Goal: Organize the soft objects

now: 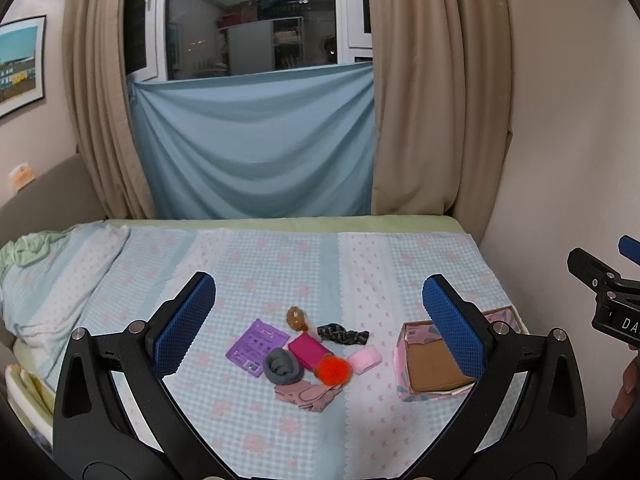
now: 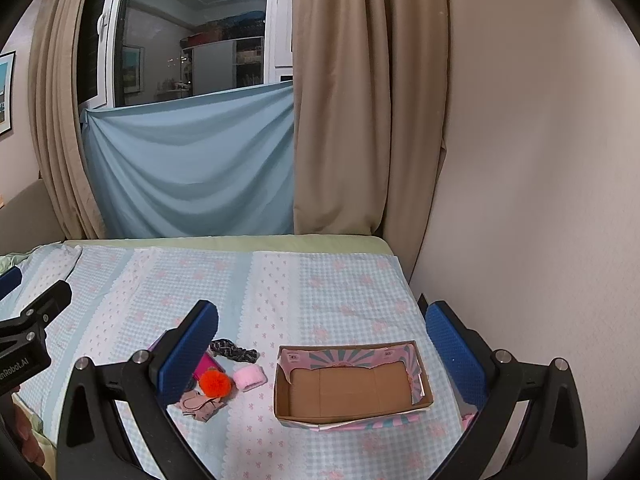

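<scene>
Soft items lying clustered beside an open box

An orange fluffy pompom point(image 1: 333, 369), grey rolled sock point(image 1: 282, 366) and pink folded cloth point(image 1: 364, 359) are lying left of the paper-lined cardboard box point(image 2: 352, 388).

**Cloth, card and plastic**

The bedspread point(image 1: 280, 264) is matt woven cloth, checked and faintly textured. The box point(image 2: 352, 390) is plain matt cardboard inside, printed paper outside. The pompom point(image 1: 334, 369) looks fluffy; the sock point(image 1: 282, 366) is knitted. The packet point(image 1: 256, 340) is smooth. Gripper pads point(image 1: 186, 320) are dimpled rubber on matt black plastic.
</scene>
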{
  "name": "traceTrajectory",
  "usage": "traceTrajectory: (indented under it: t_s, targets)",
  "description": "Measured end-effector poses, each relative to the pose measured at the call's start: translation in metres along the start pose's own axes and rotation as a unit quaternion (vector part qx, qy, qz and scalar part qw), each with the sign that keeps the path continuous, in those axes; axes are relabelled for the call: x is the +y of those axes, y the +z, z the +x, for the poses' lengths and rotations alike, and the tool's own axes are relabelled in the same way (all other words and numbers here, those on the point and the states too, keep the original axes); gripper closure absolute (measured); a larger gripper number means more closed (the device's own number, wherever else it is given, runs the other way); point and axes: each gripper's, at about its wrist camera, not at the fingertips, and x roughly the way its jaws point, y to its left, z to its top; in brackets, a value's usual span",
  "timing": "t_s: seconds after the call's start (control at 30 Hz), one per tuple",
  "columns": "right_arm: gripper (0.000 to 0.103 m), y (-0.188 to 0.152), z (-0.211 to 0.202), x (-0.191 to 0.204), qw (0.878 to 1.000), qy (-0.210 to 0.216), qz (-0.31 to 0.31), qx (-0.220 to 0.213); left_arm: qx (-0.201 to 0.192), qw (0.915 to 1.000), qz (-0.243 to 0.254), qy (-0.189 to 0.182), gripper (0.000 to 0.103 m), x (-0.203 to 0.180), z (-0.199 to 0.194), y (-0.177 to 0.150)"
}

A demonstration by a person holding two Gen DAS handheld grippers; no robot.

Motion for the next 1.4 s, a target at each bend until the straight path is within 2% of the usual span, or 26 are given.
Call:
traceTrajectory:
  t_s: [1.4]
  targets:
    - [0.000,0.0046,-0.0018,-0.0078,1.000,-0.001,0.007,-0.001,-0.004,1.0000,-0.003,0.001,0.000,-0.0075,-0.0013,0.0002]
